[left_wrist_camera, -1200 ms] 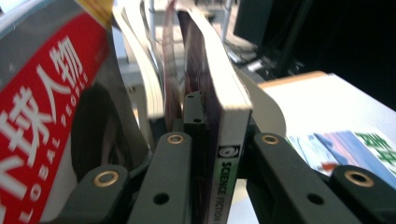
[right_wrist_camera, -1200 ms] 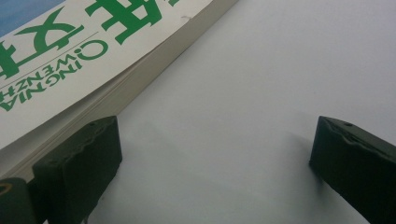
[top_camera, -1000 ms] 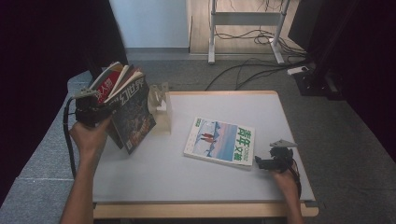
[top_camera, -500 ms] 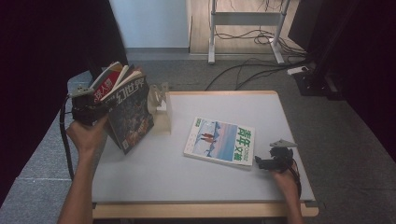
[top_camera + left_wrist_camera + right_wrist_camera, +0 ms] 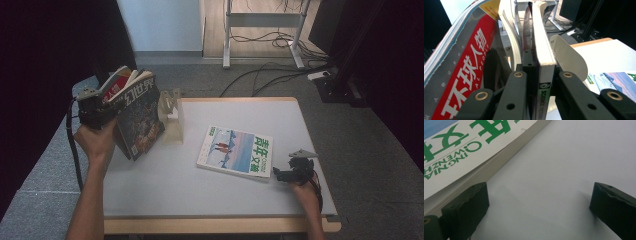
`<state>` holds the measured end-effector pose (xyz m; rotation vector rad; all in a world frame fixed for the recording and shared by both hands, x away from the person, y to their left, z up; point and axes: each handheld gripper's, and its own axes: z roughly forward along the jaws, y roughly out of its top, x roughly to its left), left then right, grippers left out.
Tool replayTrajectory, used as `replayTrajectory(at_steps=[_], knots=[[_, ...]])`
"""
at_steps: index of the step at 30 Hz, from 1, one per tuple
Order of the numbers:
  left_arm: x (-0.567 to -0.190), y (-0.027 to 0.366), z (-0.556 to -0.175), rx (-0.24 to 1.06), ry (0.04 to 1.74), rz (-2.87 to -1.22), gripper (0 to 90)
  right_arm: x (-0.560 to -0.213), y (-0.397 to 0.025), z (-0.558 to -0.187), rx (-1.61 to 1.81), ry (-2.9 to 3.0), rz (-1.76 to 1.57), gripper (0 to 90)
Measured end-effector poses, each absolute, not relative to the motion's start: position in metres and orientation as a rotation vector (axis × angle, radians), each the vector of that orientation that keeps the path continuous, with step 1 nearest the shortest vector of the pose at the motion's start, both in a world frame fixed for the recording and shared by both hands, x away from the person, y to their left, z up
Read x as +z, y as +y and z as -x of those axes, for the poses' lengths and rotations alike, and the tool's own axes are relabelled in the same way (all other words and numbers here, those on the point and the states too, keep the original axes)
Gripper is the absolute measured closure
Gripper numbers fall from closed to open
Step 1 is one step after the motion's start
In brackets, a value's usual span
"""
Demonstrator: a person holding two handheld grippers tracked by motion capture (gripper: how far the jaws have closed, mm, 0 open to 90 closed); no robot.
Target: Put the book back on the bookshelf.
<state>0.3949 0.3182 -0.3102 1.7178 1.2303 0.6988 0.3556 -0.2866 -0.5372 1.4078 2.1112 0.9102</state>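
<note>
The left gripper (image 5: pixel 97 107) holds a bundle of magazines (image 5: pixel 135 112) lifted off the table (image 5: pixel 200 190), just left of the white bookend (image 5: pixel 172 117); its jaws are clamped tight on the spines (image 5: pixel 544 75), the pages fanning upward. A red-covered magazine (image 5: pixel 466 67) leans at the bundle's outer side. Another magazine (image 5: pixel 236 152) lies flat to the right of the bookend. The right gripper (image 5: pixel 290 172) rests on the table at that magazine's near right corner (image 5: pixel 499 167), jaws spread wide, holding nothing.
</note>
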Motion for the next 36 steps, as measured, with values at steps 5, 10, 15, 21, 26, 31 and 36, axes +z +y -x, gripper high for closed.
replayTrajectory(at_steps=[5, 10, 15, 21, 26, 31, 36], knots=[[-0.304, 0.323, -0.391, 0.717, 1.231, -1.693, 82.9, -0.537, -0.287, -0.356, 0.908, 2.114, -1.407, 1.8], [-0.300, 0.322, -0.391, 0.721, 1.224, -1.686, 82.9, -0.537, -0.287, -0.355, 0.908, 2.112, -1.407, 1.8], [-0.298, 0.313, -0.394, 0.726, 1.207, -1.700, 82.9, -0.537, -0.287, -0.356, 0.907, 2.114, -1.404, 1.8], [-0.296, 0.302, -0.397, 0.729, 1.183, -1.697, 82.9, -0.537, -0.287, -0.355, 0.908, 2.114, -1.407, 1.8], [-0.297, 0.297, -0.402, 0.720, 1.178, -1.687, 82.9, -0.537, -0.287, -0.355, 0.909, 2.115, -1.407, 1.8], [-0.310, 0.294, -0.409, 0.703, 1.194, -1.681, 82.9, -0.537, -0.287, -0.355, 0.909, 2.114, -1.406, 1.9], [-0.320, 0.292, -0.411, 0.696, 1.200, -1.680, 82.8, -0.537, -0.287, -0.356, 0.910, 2.114, -1.405, 1.9]])
